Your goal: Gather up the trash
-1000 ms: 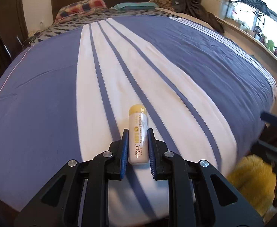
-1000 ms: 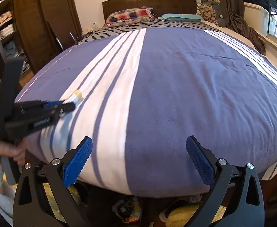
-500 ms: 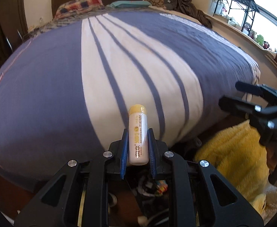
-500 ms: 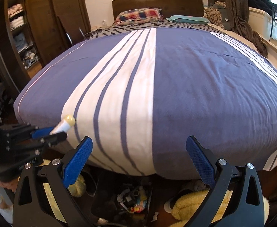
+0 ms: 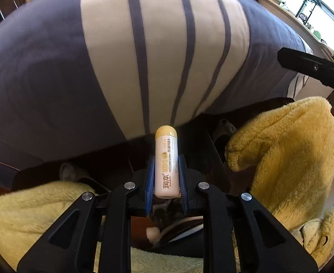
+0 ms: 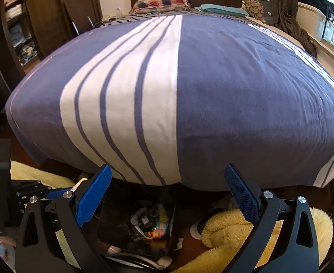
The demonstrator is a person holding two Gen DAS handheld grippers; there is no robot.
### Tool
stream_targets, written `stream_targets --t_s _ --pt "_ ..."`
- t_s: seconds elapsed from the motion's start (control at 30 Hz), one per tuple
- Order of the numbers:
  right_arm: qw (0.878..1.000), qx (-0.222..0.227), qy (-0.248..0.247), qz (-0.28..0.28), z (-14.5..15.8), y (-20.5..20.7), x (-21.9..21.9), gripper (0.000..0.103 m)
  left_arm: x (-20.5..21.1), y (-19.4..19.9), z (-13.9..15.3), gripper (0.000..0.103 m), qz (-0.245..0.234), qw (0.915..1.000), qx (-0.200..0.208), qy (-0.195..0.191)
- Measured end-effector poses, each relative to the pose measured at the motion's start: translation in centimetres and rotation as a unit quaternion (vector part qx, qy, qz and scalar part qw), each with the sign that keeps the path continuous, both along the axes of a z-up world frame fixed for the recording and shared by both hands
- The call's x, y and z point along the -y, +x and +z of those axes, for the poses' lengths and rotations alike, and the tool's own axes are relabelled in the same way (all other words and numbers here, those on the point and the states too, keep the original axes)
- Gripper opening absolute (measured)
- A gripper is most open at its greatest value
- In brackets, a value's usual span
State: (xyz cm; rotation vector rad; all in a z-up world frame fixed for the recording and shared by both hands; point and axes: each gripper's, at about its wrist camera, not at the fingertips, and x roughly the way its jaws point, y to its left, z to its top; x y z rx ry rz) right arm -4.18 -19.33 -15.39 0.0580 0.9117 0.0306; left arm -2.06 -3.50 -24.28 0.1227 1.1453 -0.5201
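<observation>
My left gripper is shut on a small white tube with a yellow cap, held below the foot edge of the bed, over a dark bin. My right gripper is open and empty, its blue pads wide apart above a black trash bin holding several bits of litter on the floor. The left gripper shows at the lower left of the right wrist view, with the tube's end peeking out.
A bed with a blue and white striped cover fills the view ahead. Yellow fluffy fabric lies on the floor on both sides of the bin. A slipper sits by the bin. A wardrobe stands at the left.
My left gripper has carried the tube back off the bed and down toward the floor bin. My right gripper has pulled back and tilted down, so the bin now shows between its fingers.
</observation>
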Motion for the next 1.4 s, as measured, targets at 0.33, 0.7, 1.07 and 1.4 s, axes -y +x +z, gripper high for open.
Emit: stream_targets --t_s 0.33,0.7,1.07,1.4 --pt "1.000 0.001 -0.017 -0.004 -0.1 0.1 -0.2 0.099 -0.7 0.3 -0.4 0.059 0.023 0.9994 -0.010 -0.024" --pt "0.988 0.142 -0.040 -0.043 9.1 -1.3 1.0 0.099 -3.1 -1.0 14.3 0.095 0.088 0.9747 0.202 -0.038" --pt "0.951 0.294 -0.071 -0.065 19.9 -5.4 1.2 0.100 -3.8 -4.5 25.9 0.095 0.117 0.9227 0.365 -0.042" --pt "0.941 0.321 -0.072 -0.081 22.2 -7.4 0.8 0.100 -3.6 -6.2 29.1 0.095 0.141 0.9017 0.407 -0.043"
